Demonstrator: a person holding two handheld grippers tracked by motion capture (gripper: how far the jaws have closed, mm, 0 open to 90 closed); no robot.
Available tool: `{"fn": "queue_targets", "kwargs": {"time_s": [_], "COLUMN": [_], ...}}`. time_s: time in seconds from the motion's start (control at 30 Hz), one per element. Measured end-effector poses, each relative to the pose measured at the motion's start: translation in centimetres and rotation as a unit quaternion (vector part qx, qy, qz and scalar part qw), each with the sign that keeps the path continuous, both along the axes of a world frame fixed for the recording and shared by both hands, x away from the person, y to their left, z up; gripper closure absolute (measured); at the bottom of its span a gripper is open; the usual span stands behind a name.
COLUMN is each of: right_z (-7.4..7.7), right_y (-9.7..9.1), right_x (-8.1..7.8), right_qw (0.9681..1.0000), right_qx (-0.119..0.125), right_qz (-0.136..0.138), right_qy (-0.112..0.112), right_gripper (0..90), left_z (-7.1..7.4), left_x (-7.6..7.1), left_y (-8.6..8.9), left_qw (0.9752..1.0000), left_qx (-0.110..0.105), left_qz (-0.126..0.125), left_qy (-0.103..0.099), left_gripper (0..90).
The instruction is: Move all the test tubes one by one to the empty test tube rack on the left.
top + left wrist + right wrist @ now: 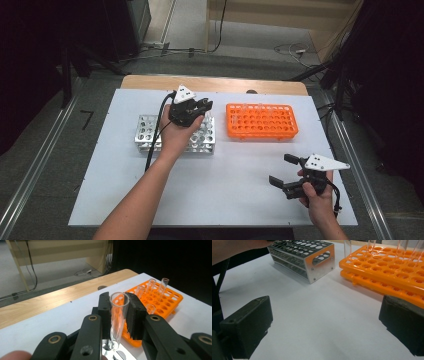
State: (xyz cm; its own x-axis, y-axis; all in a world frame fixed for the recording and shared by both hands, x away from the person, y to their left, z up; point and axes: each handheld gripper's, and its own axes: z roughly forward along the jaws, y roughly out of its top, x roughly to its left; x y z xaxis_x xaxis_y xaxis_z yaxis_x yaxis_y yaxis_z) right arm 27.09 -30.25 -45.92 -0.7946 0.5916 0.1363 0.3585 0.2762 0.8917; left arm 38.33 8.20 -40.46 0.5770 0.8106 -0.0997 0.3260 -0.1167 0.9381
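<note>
White tabletop (225, 180). Left gripper (119, 308) clamps a glass test tube (117, 317) above the metal rack (147, 131); the high view hides the tube. Right gripper (286, 174) gapes wide on bare table, beside the orange rack (261, 121).

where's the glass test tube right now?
Left gripper view: the test tube stands upright, clamped in the left gripper, above the silver rack, with the orange rack just beyond.
</note>
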Motion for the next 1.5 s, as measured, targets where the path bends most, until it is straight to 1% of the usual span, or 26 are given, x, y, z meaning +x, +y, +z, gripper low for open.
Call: {"fn": "queue_targets", "kwargs": {"time_s": [0.07,0.17,0.23,0.37,0.5,0.57,0.7,0.83,0.87,0.9,0.93,1.03,1.13,1.2,1.23,1.3,1.33,1.43,1.5], "right_z": [0.0,0.0,0.0,0.0,0.0,0.0,0.0,-0.1,-0.1,-0.1,-0.1,-0.1,-0.1,-0.1,-0.1,-0.1,-0.1,-0.1,-0.1], "right_y": [0.0,0.0,0.0,-0.1,-0.1,-0.2,-0.3,-0.3,-0.3,-0.3,-0.3,-0.4,-0.4,-0.4,-0.4,-0.4,-0.4,-0.4,-0.4], "right_x": [0.0,0.0,0.0,0.1,0.1,0.2,0.2,0.3,0.3,0.3,0.3,0.4,0.4,0.4,0.4,0.4,0.4,0.5,0.5], "right_qw": [1.0000,1.0000,1.0000,1.0000,1.0000,1.0000,1.0000,0.9999,0.9999,0.9999,0.9999,1.0000,0.9999,0.9999,0.9999,0.9999,0.9999,0.9999,0.9999], "right_qx": [0.000,0.000,0.001,0.002,0.005,0.007,0.008,0.009,0.009,0.008,0.008,0.007,0.009,0.009,0.009,0.009,0.009,0.010,0.011], "right_qz": [0.000,0.000,0.001,0.002,0.001,0.001,-0.001,-0.003,-0.003,-0.003,-0.003,-0.004,-0.006,-0.006,-0.006,-0.006,-0.006,-0.005,-0.006], "right_qy": [0.000,-0.001,0.000,0.000,0.002,0.001,0.003,0.007,0.007,0.007,0.007,0.004,0.006,0.006,0.006,0.006,0.007,0.006,0.008], "right_gripper": [0.0,0.0,0.0,0.0,0.0,0.0,0.0,0.0,0.0,0.0,0.0,0.0,0.0,0.0,0.0,0.0,0.0,0.0,0.0], "left_z": [-0.2,-0.6,-1.0,-1.6,-2.1,-2.2,-2.5,-2.8,-2.8,-2.8,-2.7,-2.4,-2.1,-1.8,-1.7,-1.6,-1.5,-1.3,-1.3], "left_x": [0.4,0.8,1.1,1.5,1.6,1.6,1.8,1.8,1.8,1.8,1.8,1.6,1.2,0.9,0.6,0.1,-0.3,-1.3,-2.2], "left_y": [-0.1,-0.3,-0.4,-0.9,-1.4,-1.5,-1.6,-1.8,-1.8,-1.8,-1.8,-1.6,-1.2,-1.0,-0.8,-0.4,-0.2,0.5,0.7], "left_qw": [1.0000,0.9998,0.9997,0.9993,0.9983,0.9978,0.9965,0.9952,0.9950,0.9948,0.9946,0.9951,0.9963,0.9967,0.9969,0.9976,0.9978,0.9984,0.9984], "left_qx": [0.008,0.012,0.013,0.023,0.043,0.049,0.057,0.069,0.068,0.066,0.067,0.062,0.041,0.036,0.034,0.022,0.017,-0.001,-0.003], "left_qz": [0.004,0.009,0.009,0.008,0.010,0.011,0.011,0.007,0.004,0.004,0.009,0.017,0.019,0.023,0.023,0.018,0.020,0.018,0.015], "left_qy": [0.002,0.011,0.018,0.027,0.040,0.043,0.060,0.070,0.074,0.078,0.078,0.076,0.073,0.069,0.067,0.064,0.060,0.054,0.055], "left_gripper": [76.3,76.3,76.2,76.2,76.1,76.1,75.9,75.6,75.2,73.1,69.0,58.1,46.1,36.0,31.5,23.3,19.1,12.3,7.4]}}
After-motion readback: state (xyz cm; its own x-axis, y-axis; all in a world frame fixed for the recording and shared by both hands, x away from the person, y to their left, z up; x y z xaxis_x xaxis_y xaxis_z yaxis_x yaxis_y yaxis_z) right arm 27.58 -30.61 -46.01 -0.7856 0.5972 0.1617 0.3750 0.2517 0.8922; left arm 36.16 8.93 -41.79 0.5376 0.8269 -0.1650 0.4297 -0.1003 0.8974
